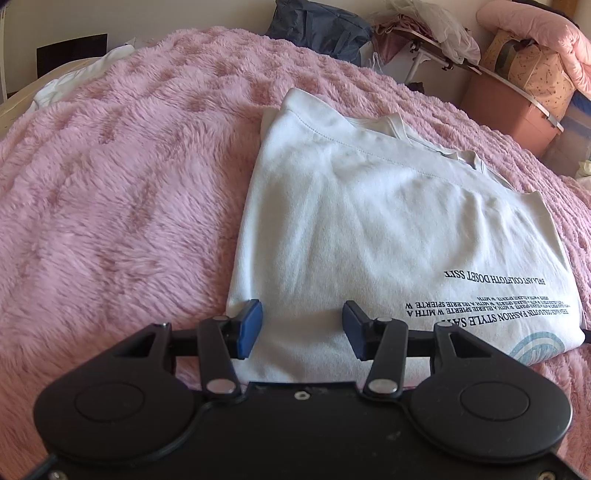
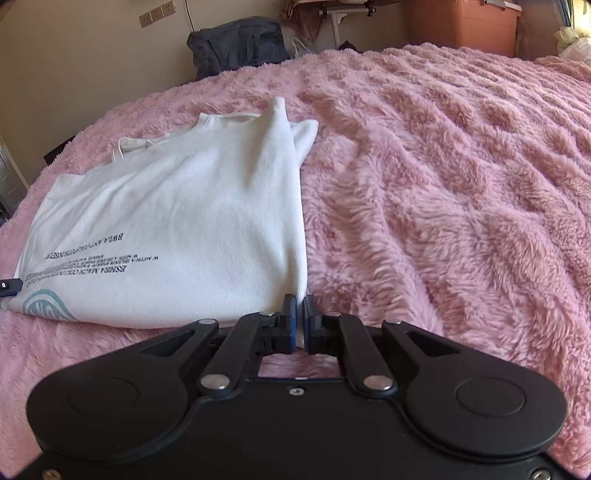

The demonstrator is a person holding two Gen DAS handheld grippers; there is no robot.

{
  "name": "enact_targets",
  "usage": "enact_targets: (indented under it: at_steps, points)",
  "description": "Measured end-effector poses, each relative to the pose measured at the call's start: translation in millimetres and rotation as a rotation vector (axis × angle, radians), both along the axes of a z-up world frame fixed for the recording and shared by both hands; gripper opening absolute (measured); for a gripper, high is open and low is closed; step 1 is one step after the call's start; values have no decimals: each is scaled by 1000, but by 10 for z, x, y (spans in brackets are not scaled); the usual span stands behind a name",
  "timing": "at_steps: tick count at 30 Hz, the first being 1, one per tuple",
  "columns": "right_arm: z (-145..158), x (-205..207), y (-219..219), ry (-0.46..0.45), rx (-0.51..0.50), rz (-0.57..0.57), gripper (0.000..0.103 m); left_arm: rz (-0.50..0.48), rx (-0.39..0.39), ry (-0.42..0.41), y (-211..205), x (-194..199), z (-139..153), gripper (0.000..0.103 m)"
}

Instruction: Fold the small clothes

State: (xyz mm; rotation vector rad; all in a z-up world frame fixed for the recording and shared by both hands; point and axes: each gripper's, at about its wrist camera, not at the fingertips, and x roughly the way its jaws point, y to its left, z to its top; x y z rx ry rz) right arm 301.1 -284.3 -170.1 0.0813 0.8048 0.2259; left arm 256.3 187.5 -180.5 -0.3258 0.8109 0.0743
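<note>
T-shirt (image 1: 369, 229): white, partly folded, lying flat on the pink fluffy blanket (image 1: 122, 177) that covers the bed; black print and a pale blue swirl at the near end.
Print: reads upside down in the left wrist view; small lines too fine to make out; swirl cut by the shirt's edge.
Neckline: at the far end, partly covered by the folded-over layer.
Left gripper (image 1: 302, 328): jaws wide apart, blue pads over the shirt's near left corner, nothing pinched; can't tell if the tips touch the fabric.
Right gripper (image 2: 300, 321): jaws closed on the shirt's near right corner; a thin strip of white cloth shows between the blue pads.
Right edge: runs straight from the clamped corner to a small raised peak at the far end.
Other gripper in right wrist view: only a black tip at the left frame edge, beside the swirl.
Background: dark bag (image 2: 236, 44) against the wall, brown storage box (image 2: 465, 26), cluttered rack (image 1: 424, 40); contents hard to identify.
White cloth (image 1: 77, 81): at the bed's far left edge, mostly cut off.
</note>
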Motion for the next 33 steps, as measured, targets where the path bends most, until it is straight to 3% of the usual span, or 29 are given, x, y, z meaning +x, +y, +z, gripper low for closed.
enact_targets:
  at_steps: [5,8,11,15,18,21,25,29,33]
  points:
    - [-48,-14,51,-5,-6,-38,5,31,-117,-47,169,-68,85,51]
    - [-27,-62,43,-7,18,-69,10,37,-122,-70,226,-81,207,51]
    - [79,-120,149,-31,-53,-121,34,63,-137,-99,316,-134,350,51]
    - [359,-247,546,-114,-158,-103,37,125,-139,-134,485,-201,551,51]
    - [576,-409,1121,-188,-138,14,42,123,-174,-150,626,-118,681,51]
    - [679,-595,1936,-253,-149,210,45,91,-205,-169,795,51,772,51]
    - [625,-733,2834,-205,-38,478,41,66,-269,-157,1031,322,736,51]
    - [469,-929,3556,-261,-165,641,41,35,-398,-122,1215,577,525,51]
    - [321,-977,3894,-291,-248,693,41,16,-393,-76,1238,747,335,51]
